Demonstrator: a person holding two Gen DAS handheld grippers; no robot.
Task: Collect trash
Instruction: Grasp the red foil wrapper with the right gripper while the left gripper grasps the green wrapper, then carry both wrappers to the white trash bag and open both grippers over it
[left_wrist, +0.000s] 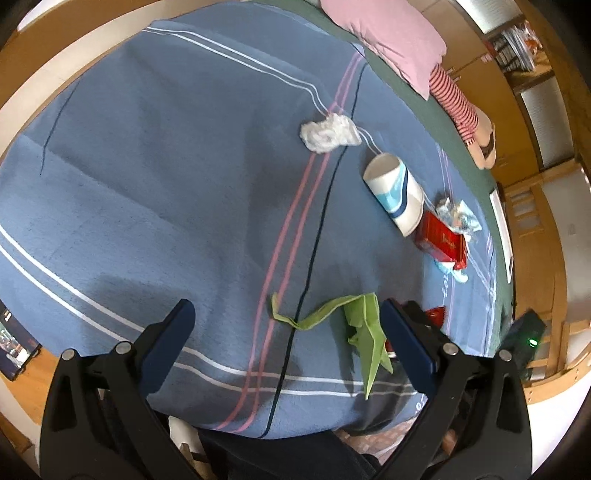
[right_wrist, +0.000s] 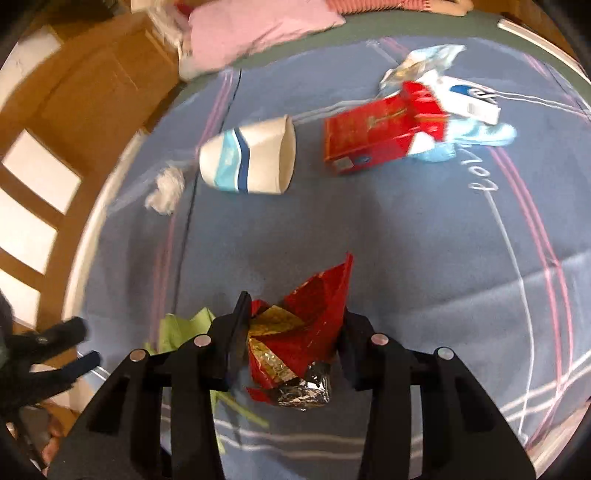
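Red foil wrapper (right_wrist: 295, 332) sits pinched in the right gripper (right_wrist: 291, 332) jaws, just beside the green paper (left_wrist: 364, 332); left gripper (left_wrist: 288, 339), jaws wide and empty, is nearest that paper, its long strip running crosswise

The right tongs (right_wrist: 291, 332) clamp a crumpled red-and-gold foil wrapper (right_wrist: 295, 332) above the blue striped blanket (right_wrist: 369, 229); a tipped white paper cup (right_wrist: 251, 158) and red cardboard box (right_wrist: 373, 136) lie beyond.

Bed under a blue striped blanket (left_wrist: 147, 184), pink pillow (left_wrist: 388, 33) at its far end, crumpled white tissue (left_wrist: 328, 132), paper cup (left_wrist: 395, 192) on its side, red carton (left_wrist: 441, 242) beside crumpled wrappers (left_wrist: 458, 216), green paper scrap (left_wrist: 354, 325) near the front edge
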